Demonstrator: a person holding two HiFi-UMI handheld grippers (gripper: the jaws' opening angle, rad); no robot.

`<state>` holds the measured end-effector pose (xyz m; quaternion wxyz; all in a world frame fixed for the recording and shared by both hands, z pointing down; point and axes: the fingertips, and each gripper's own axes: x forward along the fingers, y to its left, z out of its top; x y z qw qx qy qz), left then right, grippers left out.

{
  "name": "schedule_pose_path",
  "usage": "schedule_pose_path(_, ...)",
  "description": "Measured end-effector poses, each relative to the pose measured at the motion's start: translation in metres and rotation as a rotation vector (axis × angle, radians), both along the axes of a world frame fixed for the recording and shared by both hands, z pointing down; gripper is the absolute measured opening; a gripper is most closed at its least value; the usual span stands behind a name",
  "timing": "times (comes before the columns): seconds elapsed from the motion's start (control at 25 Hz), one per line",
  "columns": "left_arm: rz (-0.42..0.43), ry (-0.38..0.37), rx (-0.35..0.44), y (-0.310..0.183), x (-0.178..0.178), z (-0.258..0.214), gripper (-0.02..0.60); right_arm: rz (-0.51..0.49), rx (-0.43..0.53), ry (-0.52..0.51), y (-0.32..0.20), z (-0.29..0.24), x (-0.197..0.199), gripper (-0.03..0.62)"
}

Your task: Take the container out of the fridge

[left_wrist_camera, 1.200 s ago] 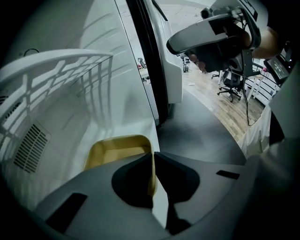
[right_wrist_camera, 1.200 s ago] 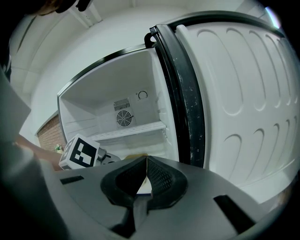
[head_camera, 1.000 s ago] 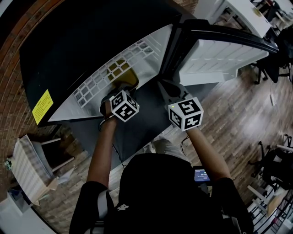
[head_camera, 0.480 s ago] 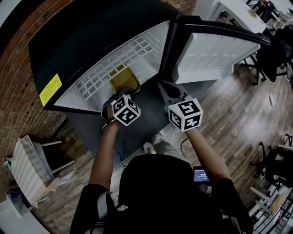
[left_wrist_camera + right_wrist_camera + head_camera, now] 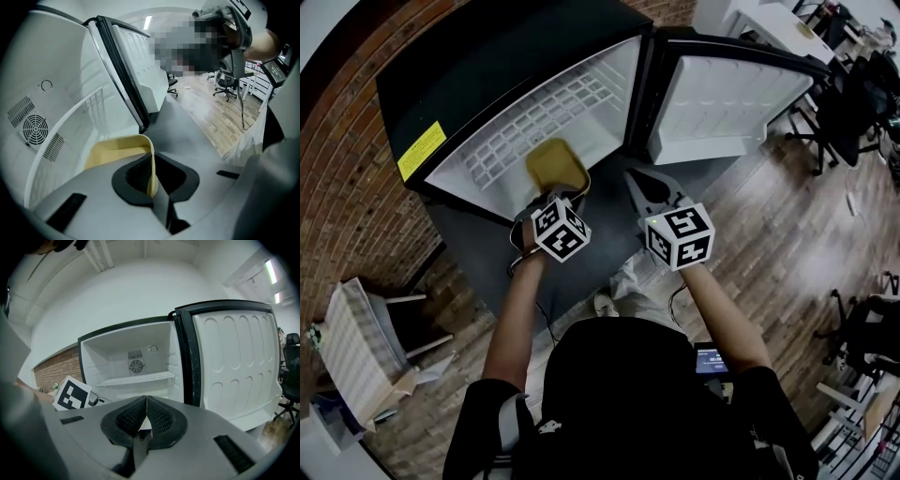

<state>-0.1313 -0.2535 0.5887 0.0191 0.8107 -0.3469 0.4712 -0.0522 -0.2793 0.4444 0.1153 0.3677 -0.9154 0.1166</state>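
1. The left gripper [image 5: 152,187] is pinching the yellow container [image 5: 115,152]. Its jaws are closed on the thin near wall, one pad inside the rim and one outside.
2. In the head view the container [image 5: 555,164] sits low at the front lip of the open fridge [image 5: 511,141], just ahead of the left gripper's marker cube [image 5: 561,230].
3. In the right gripper view the compartment holds only a bare white shelf [image 5: 136,379], and that cube shows outside its lower left corner. I judge the container to be at the threshold or just past it.
4. The right gripper [image 5: 146,420] has its jaws pressed together with nothing between them. It hangs beside the left one, aimed at the fridge near the hinge of the wide-open door [image 5: 722,98].
5. The step in hand is the withdrawal itself, and it looks close to done: the container is gripped and lifted off the shelf, and it needs only to come fully clear.
6. The next move calls for drawing the left gripper on toward the person and keeping the container level. A one-wall pinch lets it tip easily.
7. The far end must clear the fridge's lip.
8. No set-down surface shows in these views, so the free right gripper could steady the opposite rim.
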Motion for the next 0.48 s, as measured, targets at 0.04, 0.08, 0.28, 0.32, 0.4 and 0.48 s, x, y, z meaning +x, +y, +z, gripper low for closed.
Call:
schedule_pose_path(0.04, 0.004, -0.002, 0.003, 0.004, 0.001, -0.002, 0.026, 0.003, 0.004, -0.001, 0.004, -0.002, 0.001, 0.04)
schedule_pose_path(0.08, 0.007, -0.002, 0.006, 0.008, 0.002, -0.003, 0.026, 0.006, 0.007, -0.003, 0.009, -0.004, 0.002, 0.04)
schedule_pose_path(0.28, 0.014, 0.005, 0.023, 0.026, 0.006, -0.012, 0.026, 0.021, 0.014, -0.015, 0.03, -0.01, 0.007, 0.04)
schedule_pose_path(0.32, 0.015, 0.008, 0.027, 0.029, 0.007, -0.014, 0.026, 0.024, 0.015, -0.016, 0.033, -0.011, 0.008, 0.04)
schedule_pose_path(0.4, 0.02, 0.011, 0.035, 0.037, 0.01, -0.017, 0.026, 0.028, 0.016, -0.016, 0.041, -0.012, 0.01, 0.04)
schedule_pose_path(0.48, 0.031, 0.008, 0.04, 0.045, 0.012, -0.019, 0.026, 0.031, 0.02, -0.015, 0.048, -0.014, 0.011, 0.04)
